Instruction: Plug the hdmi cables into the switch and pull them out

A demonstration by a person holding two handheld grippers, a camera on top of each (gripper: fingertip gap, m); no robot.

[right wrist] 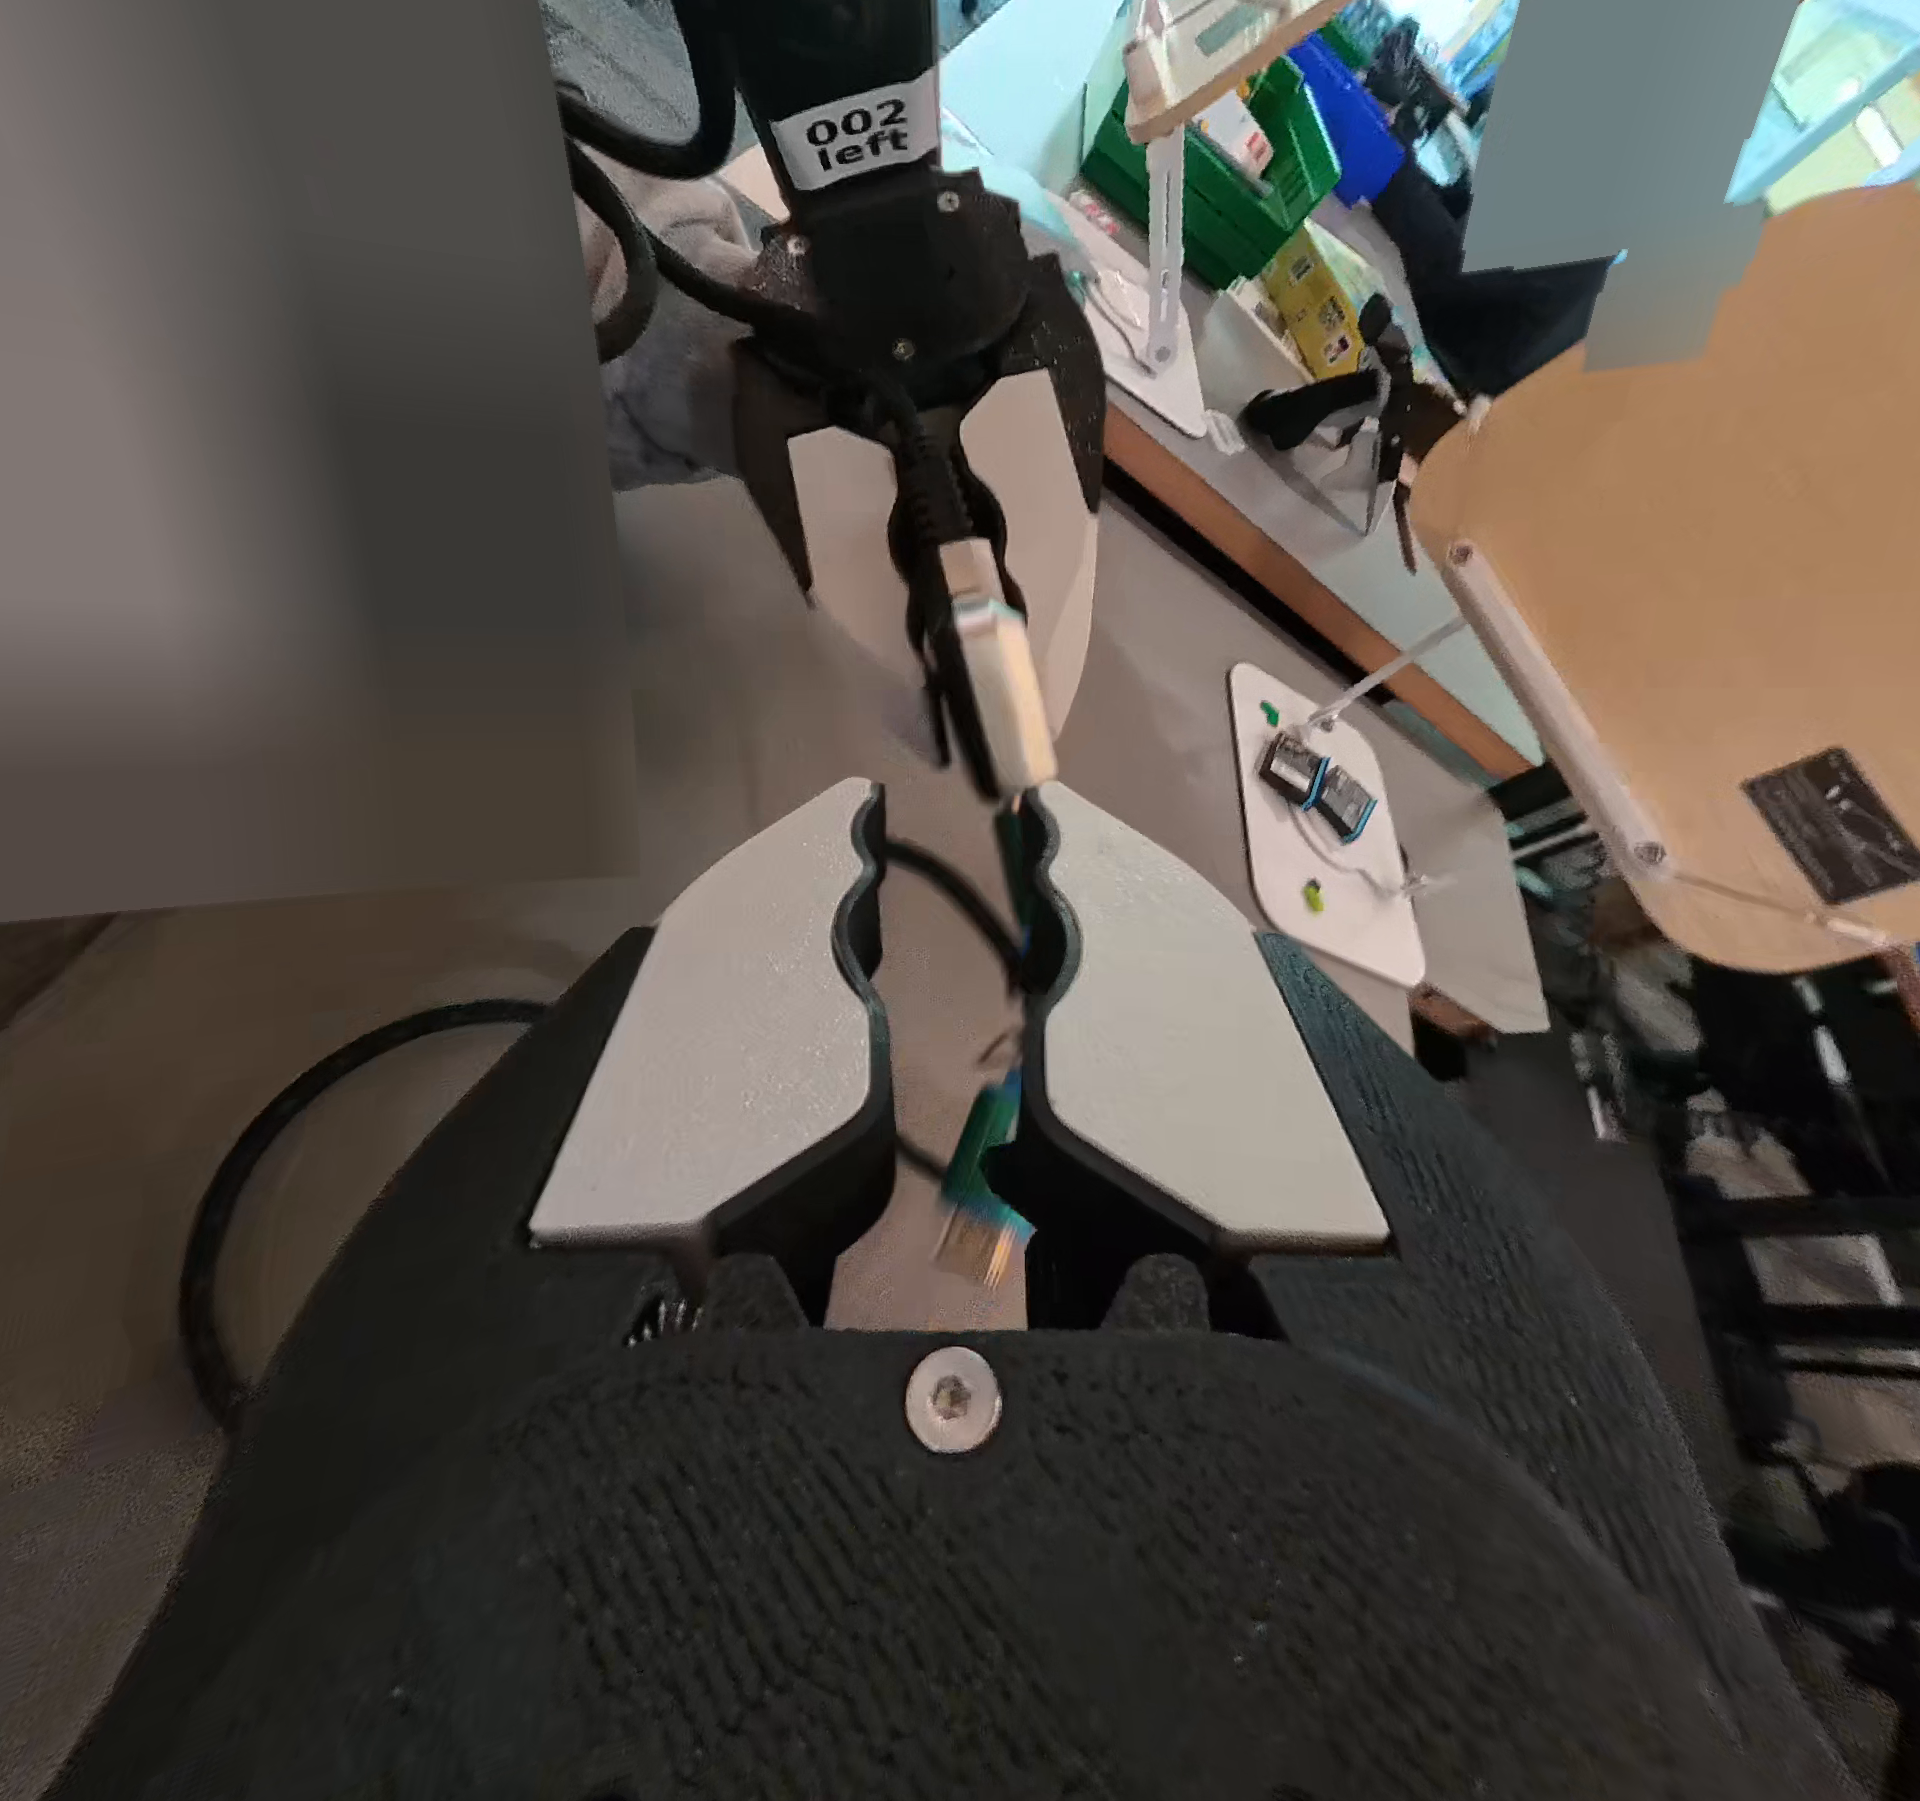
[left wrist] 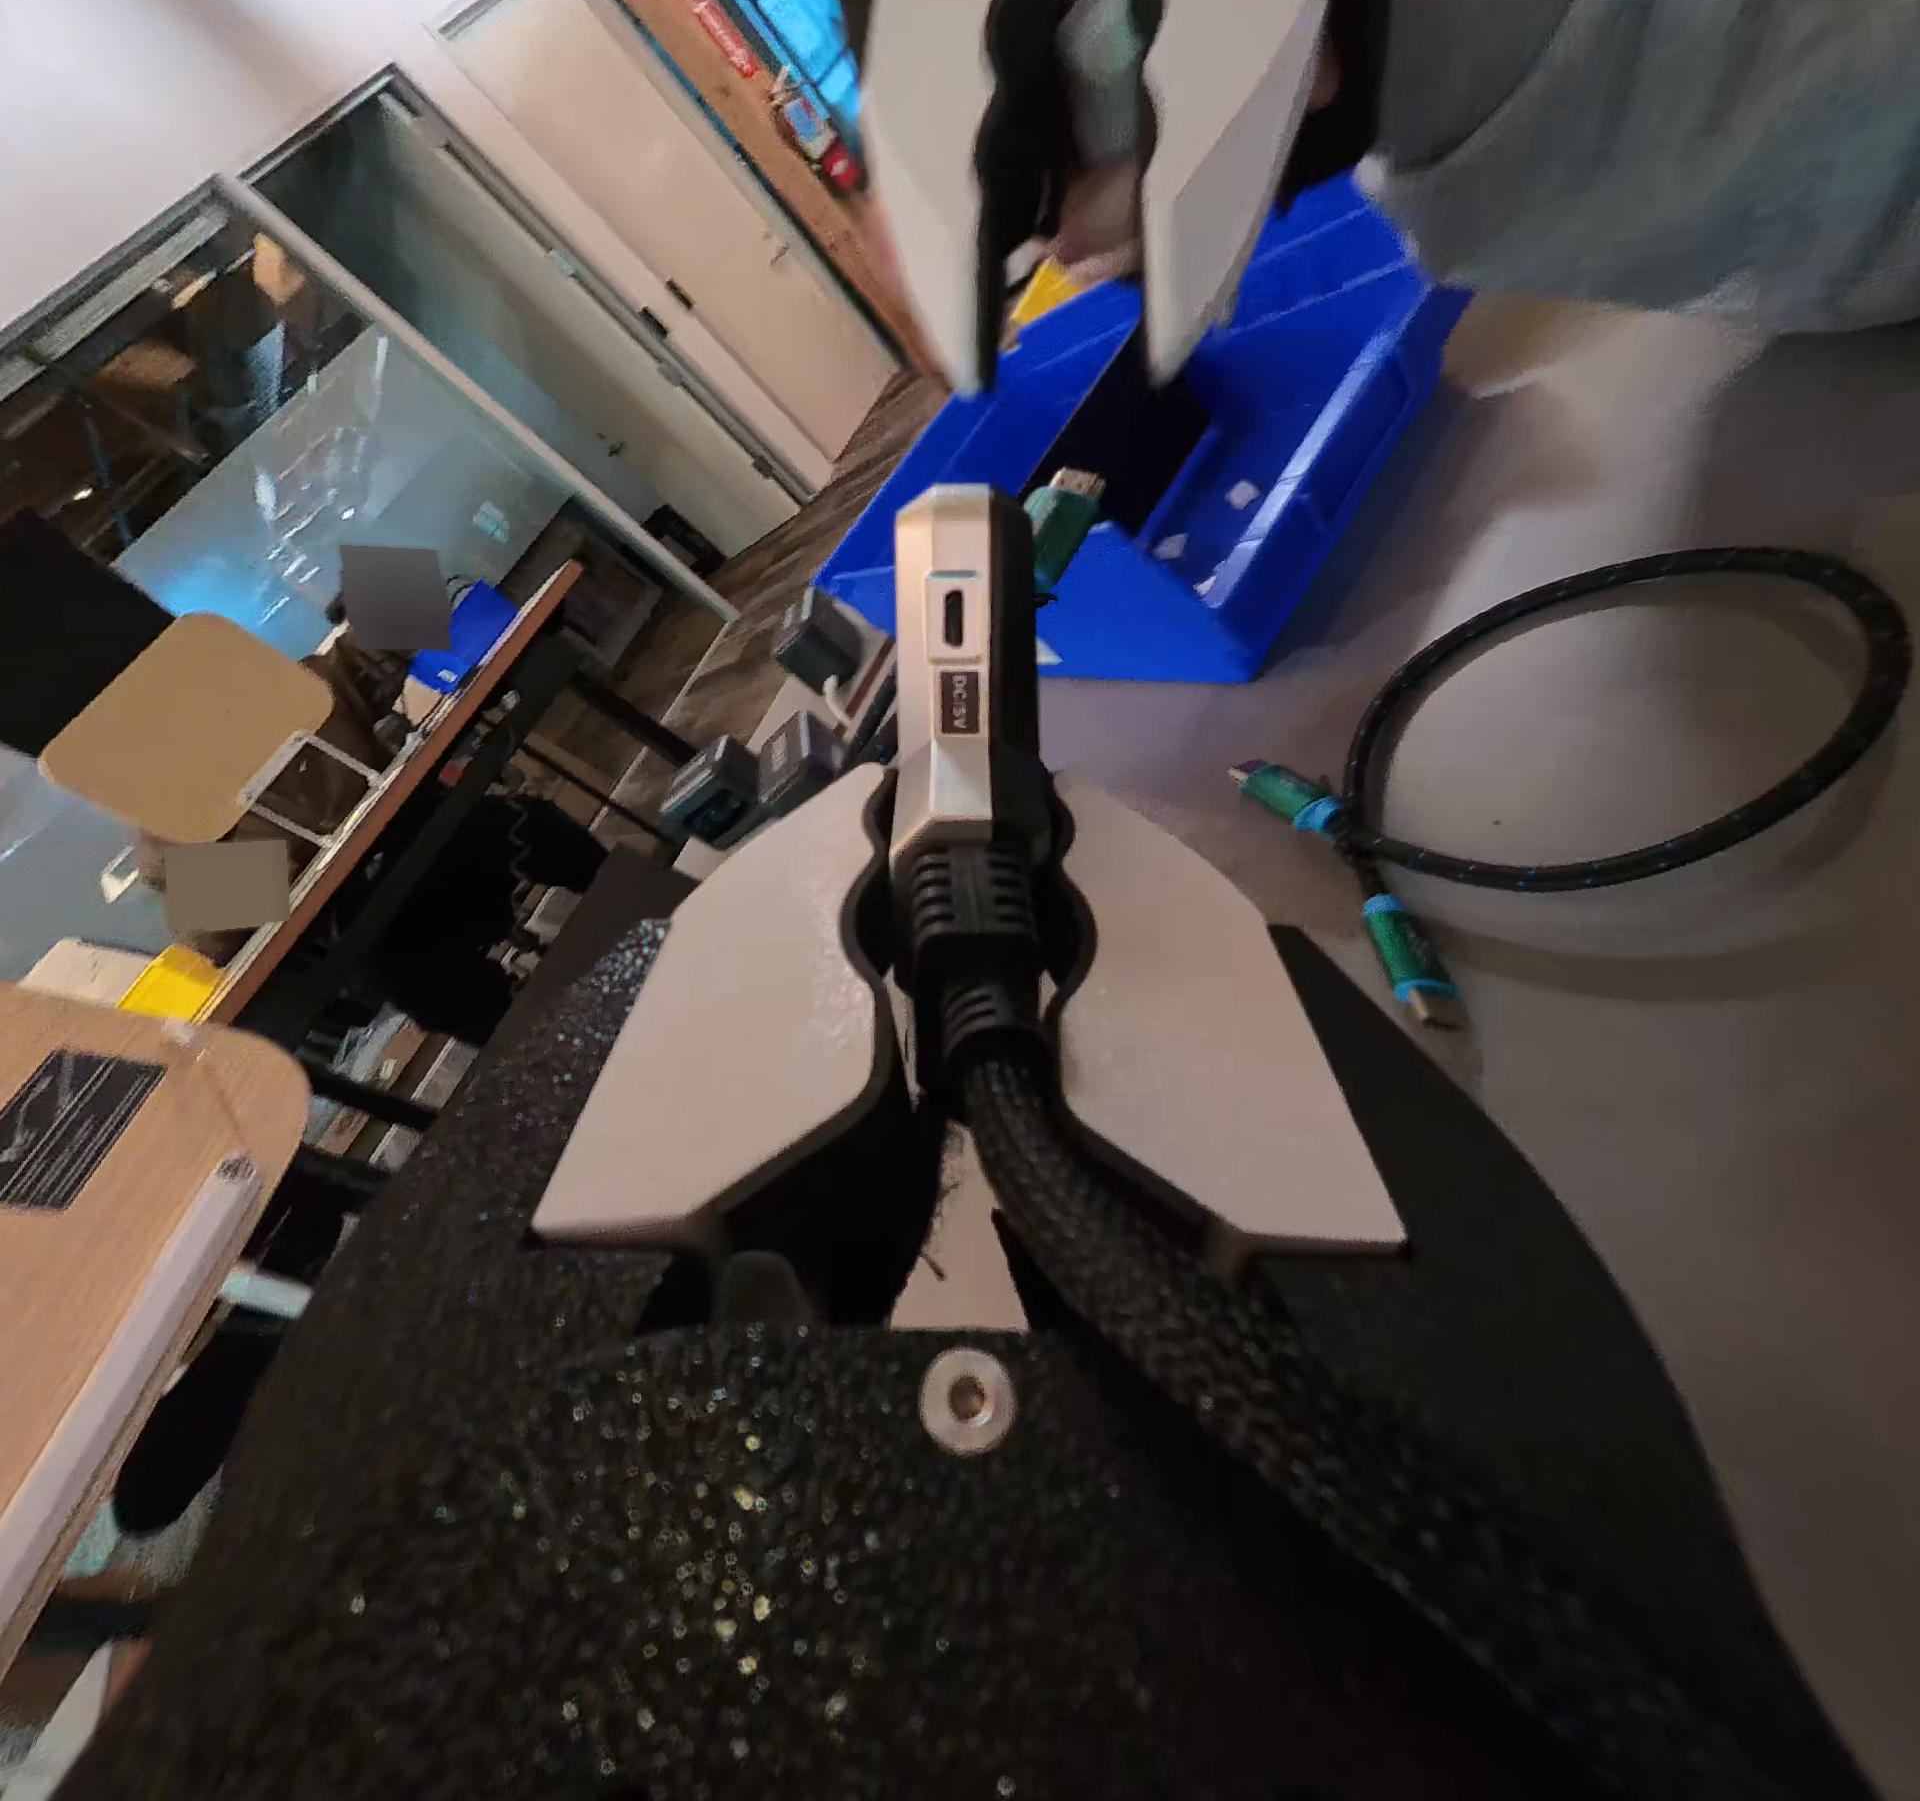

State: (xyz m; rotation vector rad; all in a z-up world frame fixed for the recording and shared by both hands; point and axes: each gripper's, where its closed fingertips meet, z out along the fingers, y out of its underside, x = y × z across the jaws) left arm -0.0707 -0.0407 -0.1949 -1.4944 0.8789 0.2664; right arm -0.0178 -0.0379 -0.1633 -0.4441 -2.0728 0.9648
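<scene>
Silver adapter (left wrist: 951,671) on black braided cord is clamped tight in my left gripper (left wrist: 971,801). My right gripper (right wrist: 961,801) stands part open and grips nothing. Green-ended cable (left wrist: 1392,941) lies on the table (left wrist: 1558,1180).

Two wrist cameras facing each other, close over one worktop (left wrist: 1558,608).
Each looks forward along its own fingers; both share the silver adapter (left wrist: 951,671) held between them and the opposite gripper.

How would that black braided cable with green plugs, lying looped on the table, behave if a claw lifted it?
The braided cable would probably sag, since it lies in a loose curve. Its green plugs would likely dangle and swing. The woven sheath looks grippy rather than slippery.
</scene>
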